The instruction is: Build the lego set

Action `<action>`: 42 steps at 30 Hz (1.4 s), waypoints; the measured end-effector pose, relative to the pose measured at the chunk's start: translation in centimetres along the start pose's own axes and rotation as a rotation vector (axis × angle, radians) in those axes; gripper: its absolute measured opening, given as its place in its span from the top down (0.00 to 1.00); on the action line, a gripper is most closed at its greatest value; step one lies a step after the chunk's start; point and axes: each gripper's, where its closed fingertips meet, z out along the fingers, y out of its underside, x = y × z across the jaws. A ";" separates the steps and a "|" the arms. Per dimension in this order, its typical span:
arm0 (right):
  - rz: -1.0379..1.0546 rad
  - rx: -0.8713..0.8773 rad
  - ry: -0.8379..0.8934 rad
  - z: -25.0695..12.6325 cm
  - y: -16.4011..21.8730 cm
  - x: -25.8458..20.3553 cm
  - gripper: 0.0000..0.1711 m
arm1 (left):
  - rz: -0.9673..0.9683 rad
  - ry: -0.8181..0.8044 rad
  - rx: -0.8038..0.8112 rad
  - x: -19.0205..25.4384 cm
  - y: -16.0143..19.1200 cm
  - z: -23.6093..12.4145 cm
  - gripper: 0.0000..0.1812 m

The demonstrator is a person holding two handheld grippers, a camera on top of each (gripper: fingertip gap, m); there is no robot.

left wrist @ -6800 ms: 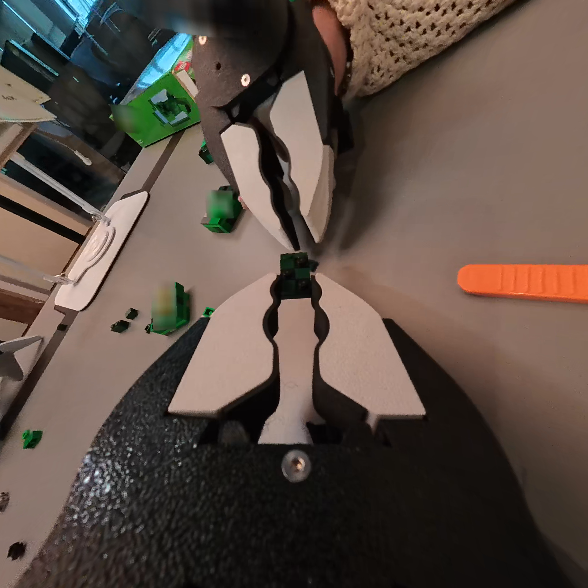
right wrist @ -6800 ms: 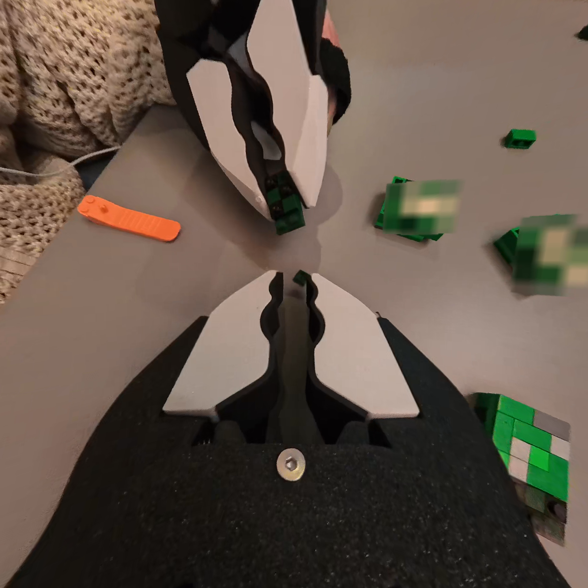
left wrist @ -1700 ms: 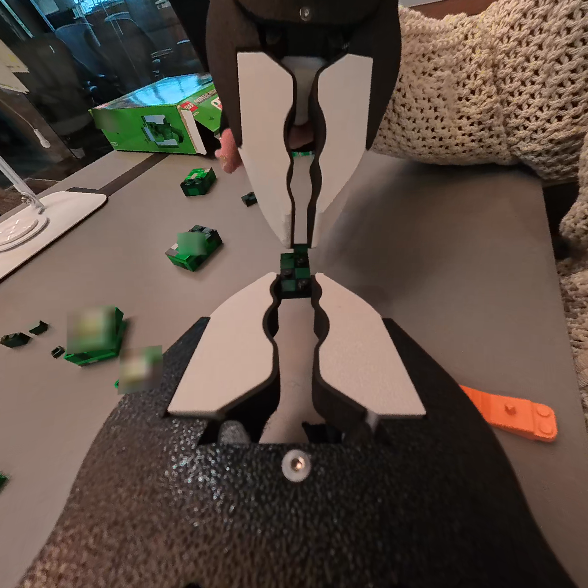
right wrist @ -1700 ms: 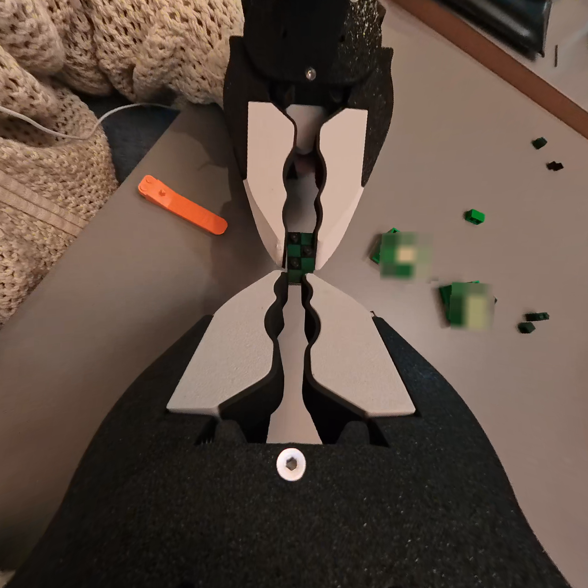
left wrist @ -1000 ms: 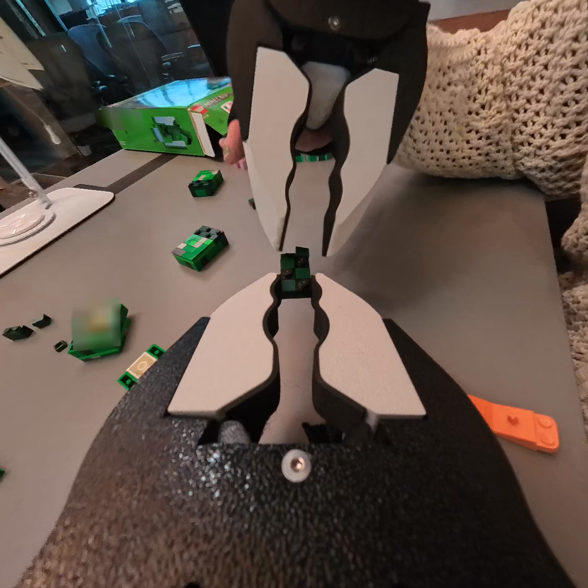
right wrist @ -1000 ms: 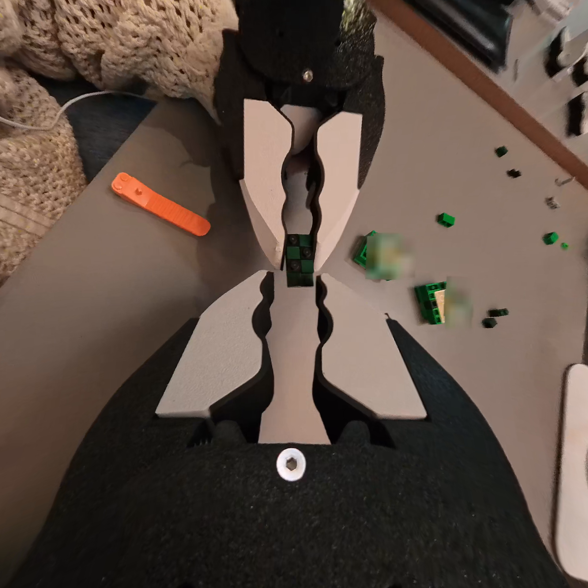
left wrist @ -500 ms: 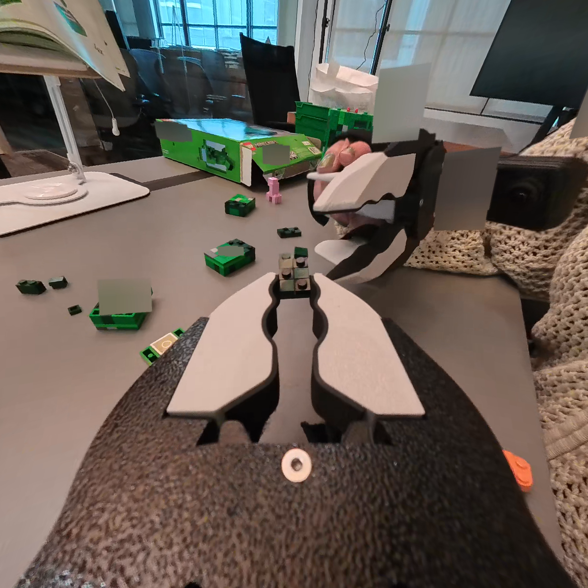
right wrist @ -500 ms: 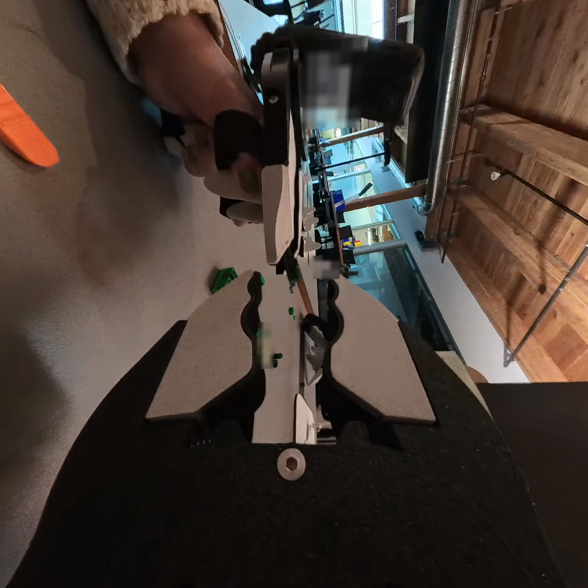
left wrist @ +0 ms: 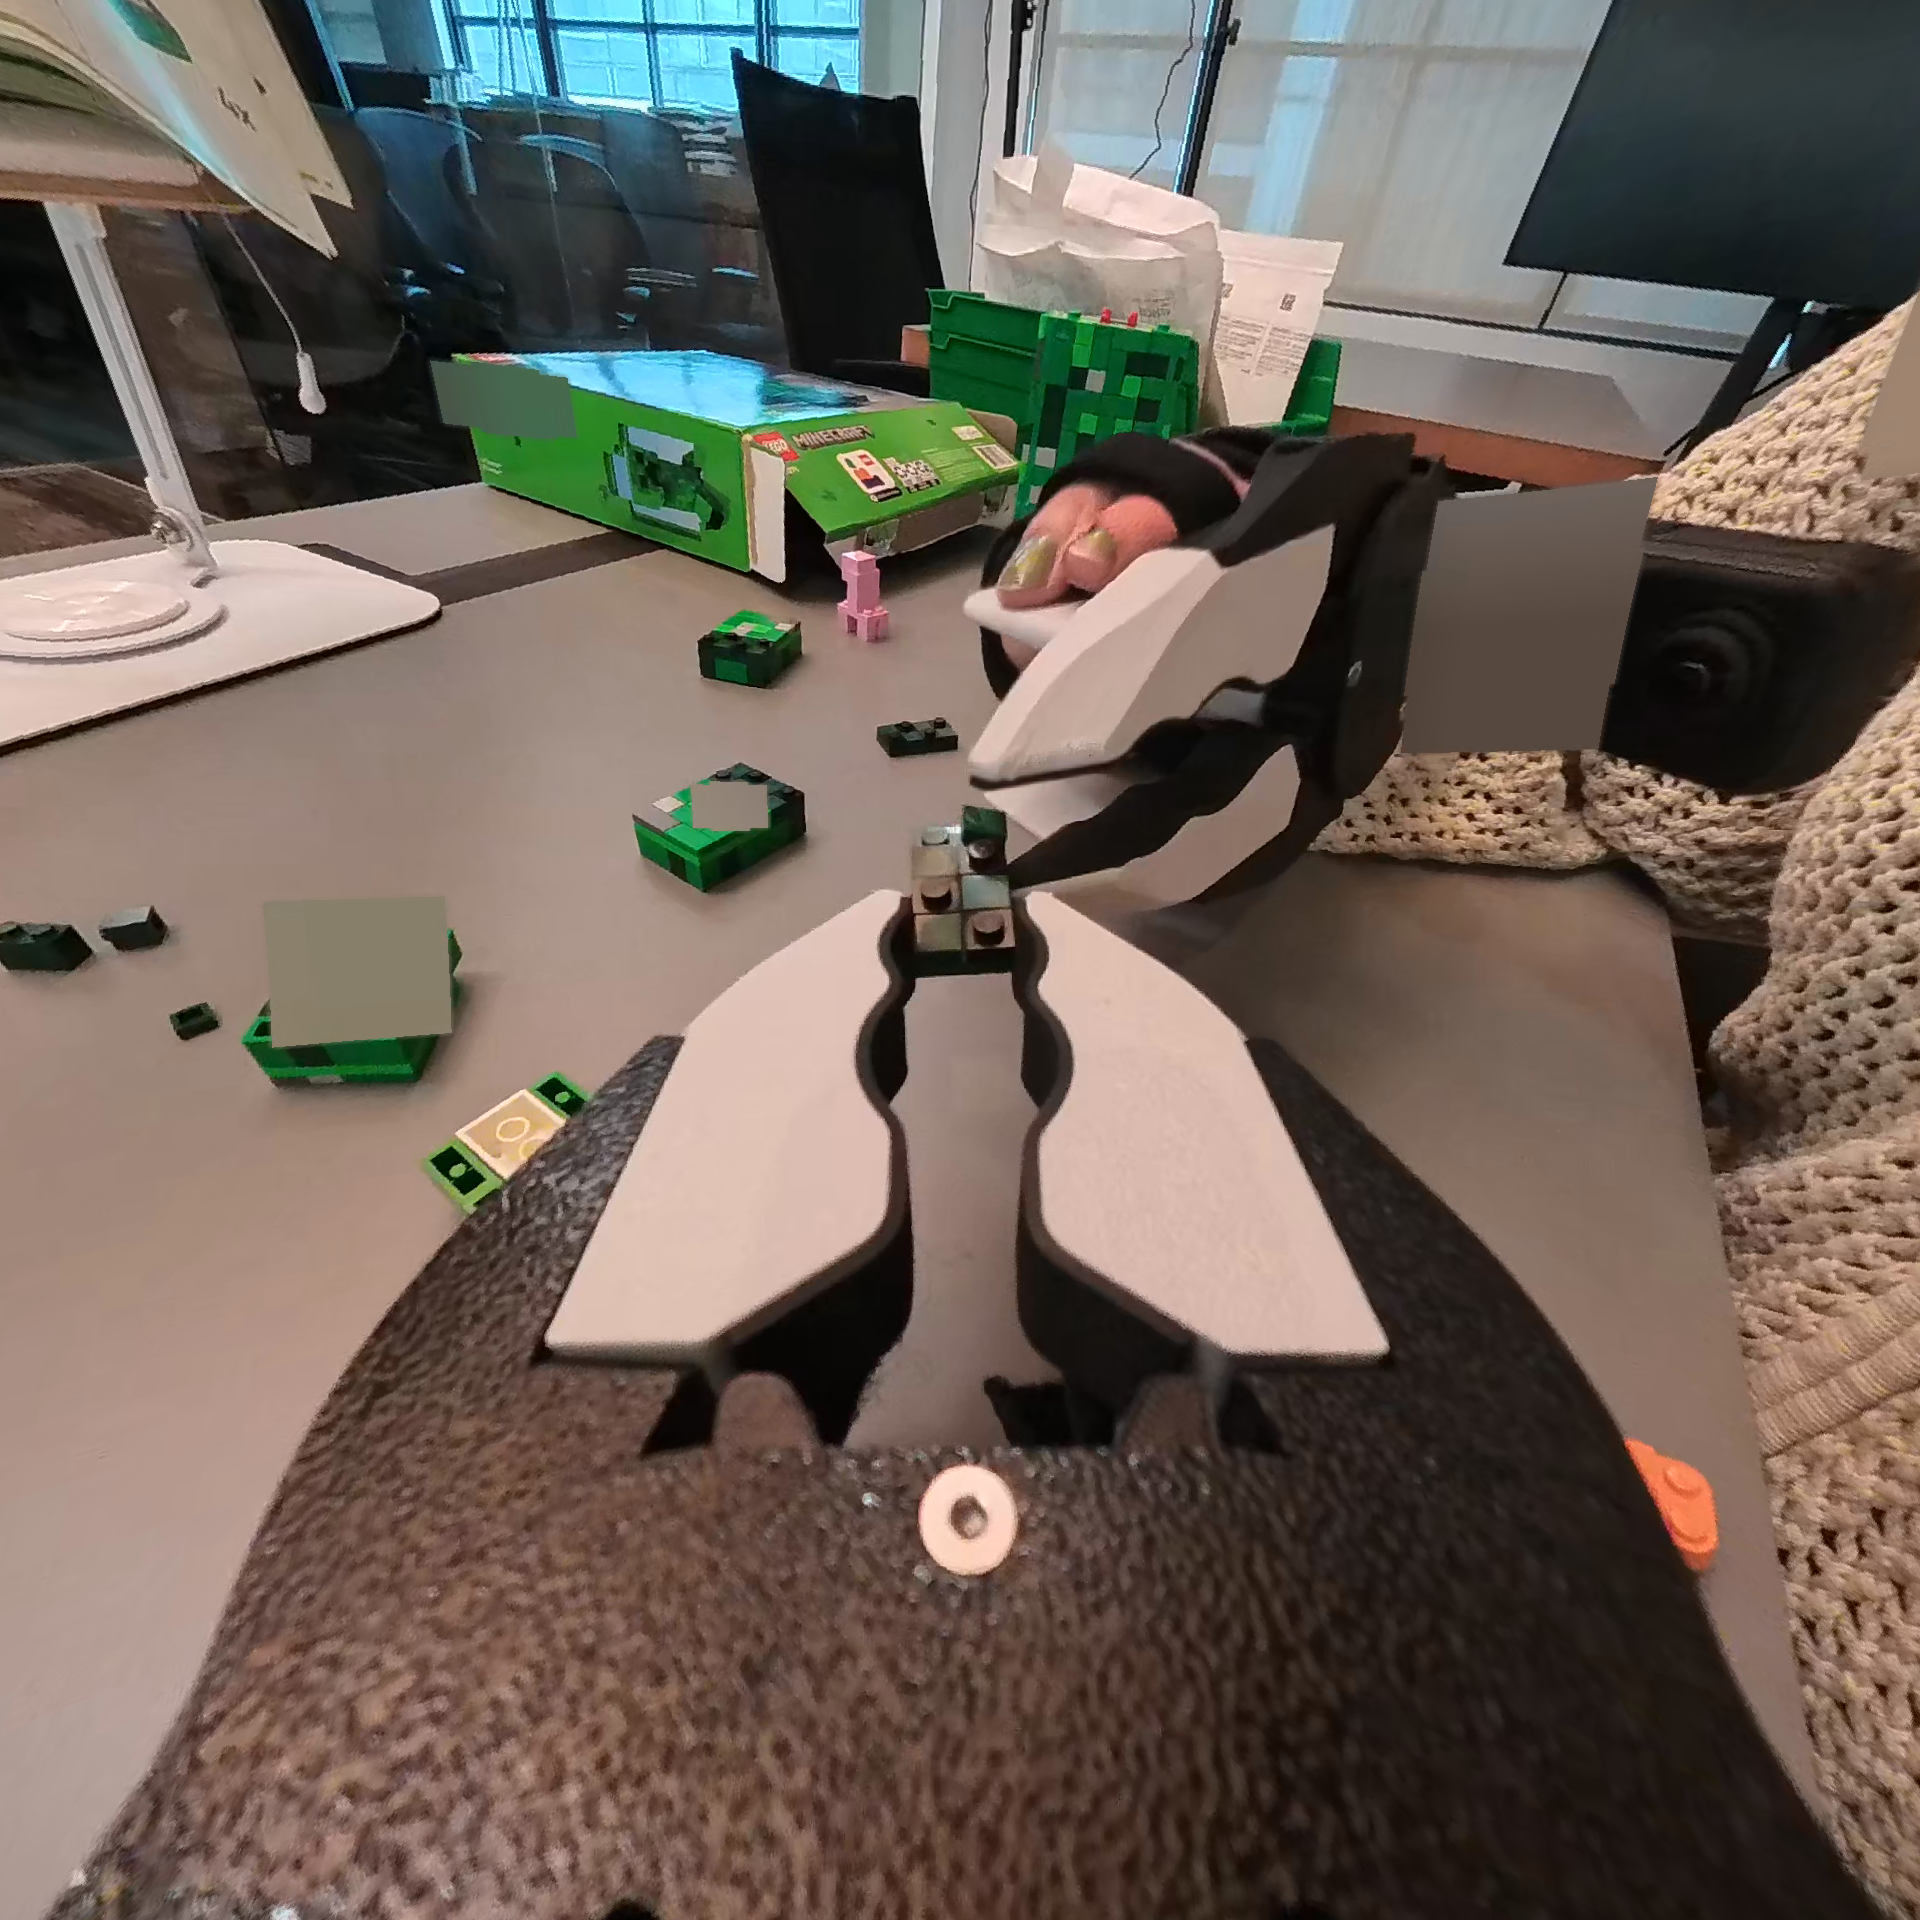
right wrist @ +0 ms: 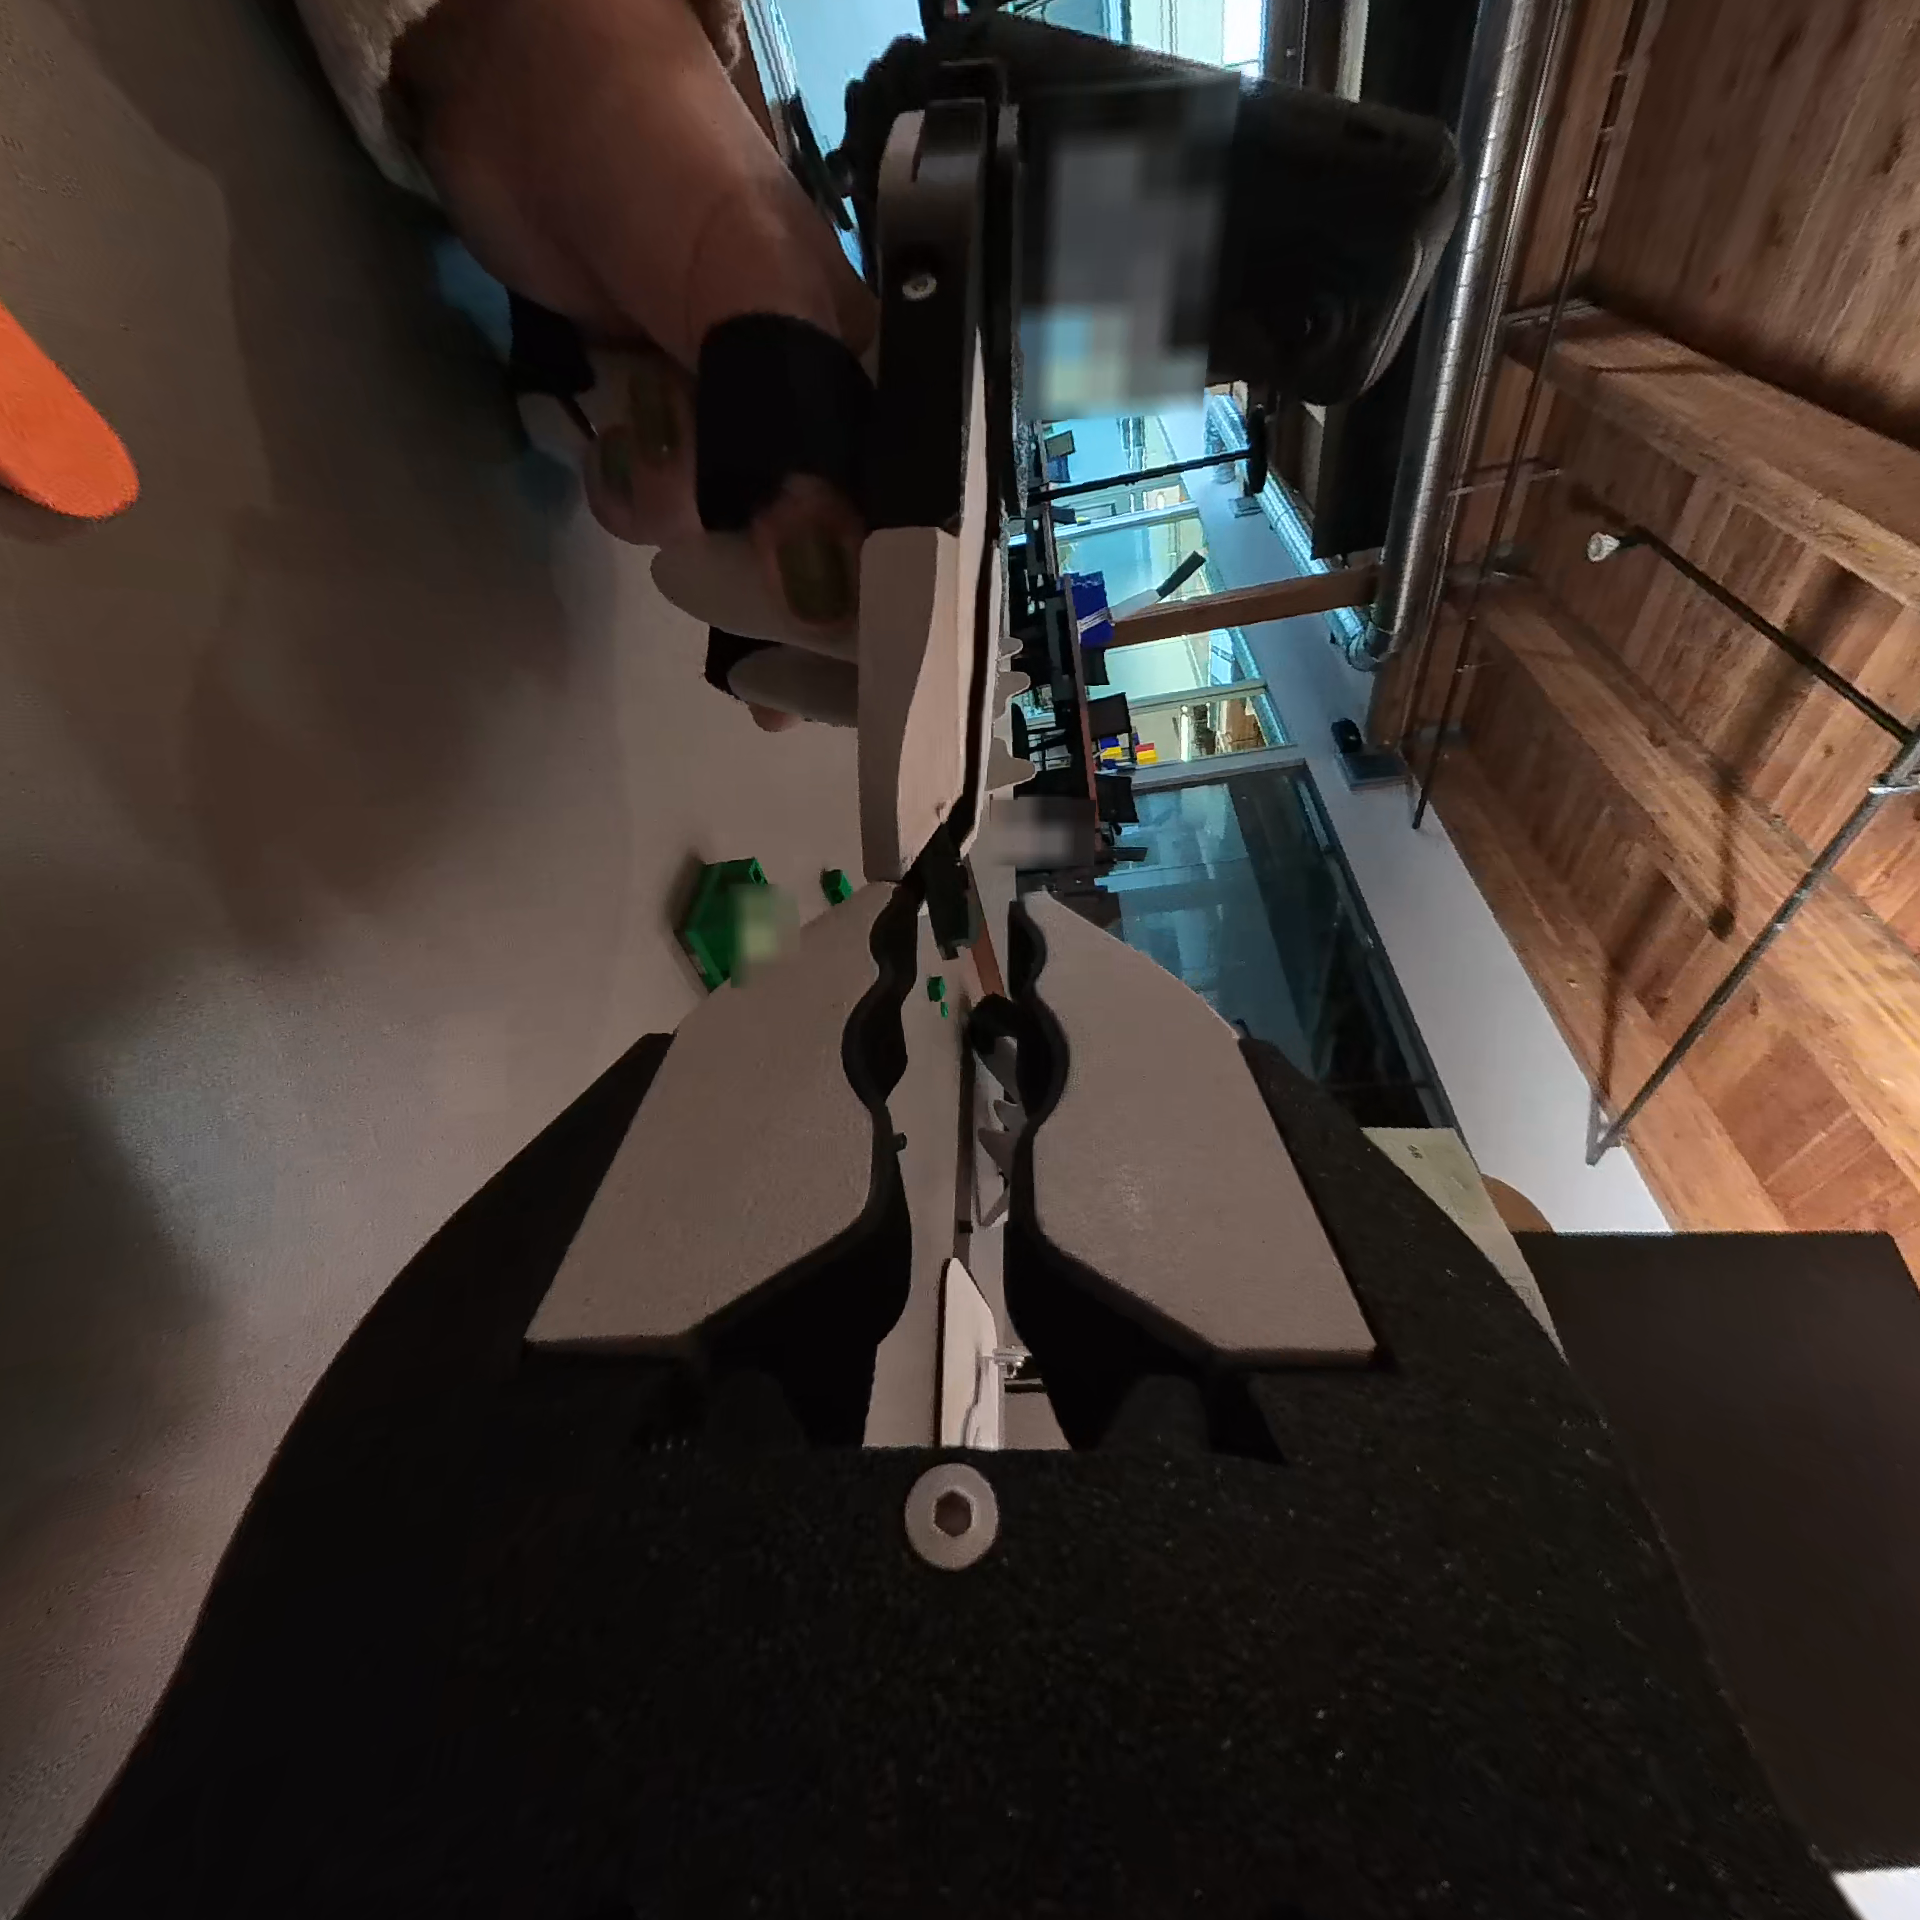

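My left gripper (left wrist: 961,920) is shut on a small dark green and grey lego assembly (left wrist: 958,896) and holds it above the grey table (left wrist: 520,790). A small dark green brick (left wrist: 982,826) sits on the assembly's far end. My right gripper (left wrist: 995,826) comes in from the right, turned on its side and open, with one finger above that brick and the other at the assembly's right edge. In the right wrist view my right gripper (right wrist: 954,902) is open, with the edge-on assembly (right wrist: 948,896) between its tips and the left gripper's finger (right wrist: 914,707) behind.
Green sub-builds (left wrist: 717,831) (left wrist: 750,649) (left wrist: 353,1049), a dark plate (left wrist: 916,736), a tan-tiled plate (left wrist: 509,1138) and loose dark bricks (left wrist: 42,940) lie on the left. A green box (left wrist: 727,447), pink figure (left wrist: 864,592) and lamp base (left wrist: 156,623) stand behind. An orange separator (left wrist: 1673,1496) lies near right. The tips of both grippers are at nearly the same place.
The right gripper, shut on the assembly's far end 1.7 s ago, has opened, drawn off and rolled onto its side at the right. The left gripper has tilted up, still holding the assembly.
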 end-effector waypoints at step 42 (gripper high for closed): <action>0.697 0.197 0.006 -1.4 1.8 0.6 0.79 | 0.019 -0.003 0.042 -0.4 -1.2 -0.7 0.91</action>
